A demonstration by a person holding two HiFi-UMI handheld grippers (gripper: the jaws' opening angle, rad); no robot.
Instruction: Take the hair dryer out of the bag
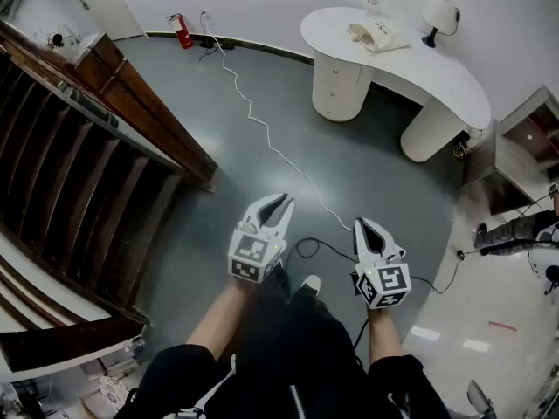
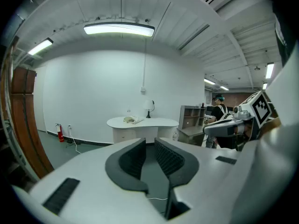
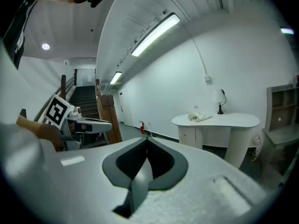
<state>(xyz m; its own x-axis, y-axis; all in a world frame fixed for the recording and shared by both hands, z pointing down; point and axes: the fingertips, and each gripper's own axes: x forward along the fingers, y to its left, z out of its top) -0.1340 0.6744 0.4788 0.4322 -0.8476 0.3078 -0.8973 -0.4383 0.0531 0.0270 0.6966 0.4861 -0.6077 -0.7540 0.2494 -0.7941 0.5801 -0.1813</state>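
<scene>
**Head view: bag well across the room, both grippers empty**

The cloth bag lies on the white curved desk at the upper right of the frame, just beside a small lamp. No hair dryer is in sight; it is presumably inside the bag. The person stands well apart from the desk, with open grey floor between.

The left gripper, at lower centre, has its jaws a little apart with nothing between them. The right gripper, just to its right, has its jaws pressed together on nothing. Both point forward and slightly down. So the task looks barely begun, with the walk to the desk yet to come.

What could go wrong from here:

- A white cable runs across the floor from the wall at the upper centre towards the person's feet. Stepping across it could catch a foot.
- The bag is soft and limp. A pinch on the cloth alone would likely lift or drag the whole bag instead of baring what is inside.
- The lamp stands close by, so a wide reach could tip it.
- The right jaws are together and must open before they can take anything.
- Another person stands at the right edge, near one end of the desk.
</scene>
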